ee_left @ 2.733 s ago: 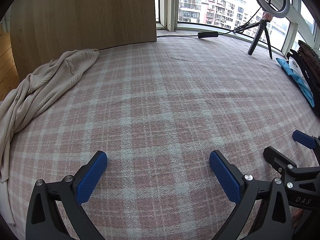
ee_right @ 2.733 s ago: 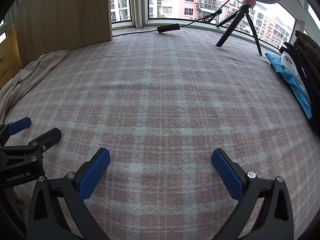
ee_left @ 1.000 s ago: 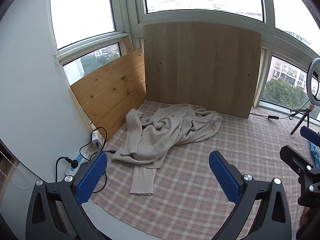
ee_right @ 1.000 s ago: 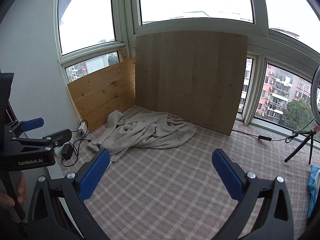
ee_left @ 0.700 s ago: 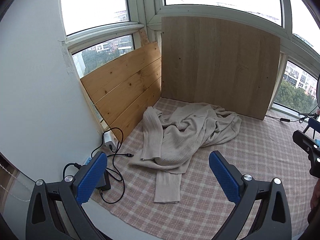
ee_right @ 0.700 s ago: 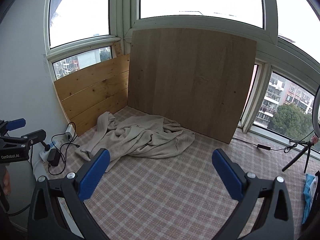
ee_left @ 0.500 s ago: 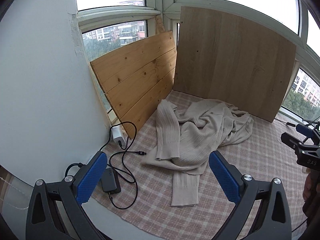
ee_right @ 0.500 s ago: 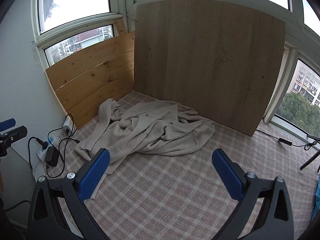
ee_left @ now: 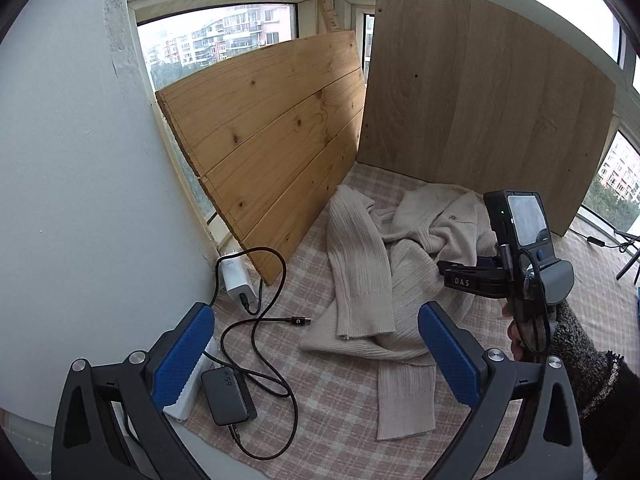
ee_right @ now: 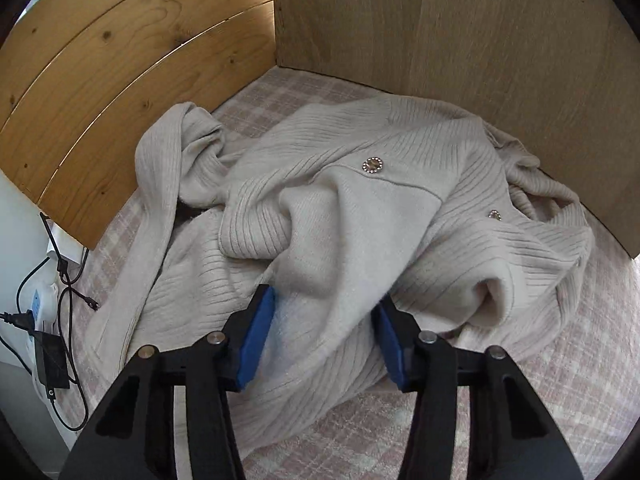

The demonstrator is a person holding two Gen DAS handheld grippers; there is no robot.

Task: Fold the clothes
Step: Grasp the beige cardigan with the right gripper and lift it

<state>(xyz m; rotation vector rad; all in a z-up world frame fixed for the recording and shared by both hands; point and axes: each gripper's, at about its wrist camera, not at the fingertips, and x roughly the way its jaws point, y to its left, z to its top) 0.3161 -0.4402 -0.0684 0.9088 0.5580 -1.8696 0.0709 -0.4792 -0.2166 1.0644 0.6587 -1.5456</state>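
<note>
A beige ribbed knit cardigan (ee_right: 360, 208) with round jewelled buttons lies crumpled on the pink plaid cloth (ee_right: 568, 364), in the corner of two wooden boards. It also shows in the left wrist view (ee_left: 360, 272), one sleeve trailing forward. My right gripper (ee_right: 324, 332) is low over the cardigan, its blue pads partly closed around a raised fold of the knit. In the left wrist view the right gripper (ee_left: 480, 276) reaches into the garment. My left gripper (ee_left: 316, 352) is open and empty, held above the cloth's near left edge.
A pine plank board (ee_left: 272, 148) leans at the left and a plywood panel (ee_left: 480, 112) stands behind. A white charger (ee_left: 236, 280), a black power brick (ee_left: 228, 396) and looped cables (ee_left: 276, 320) lie by the wall at the left. A tripod leg (ee_left: 628, 264) stands far right.
Both grippers swung left toward the corner. The right gripper dropped down onto the cardigan and narrowed its jaws around a fold. The left gripper stays wide open.
</note>
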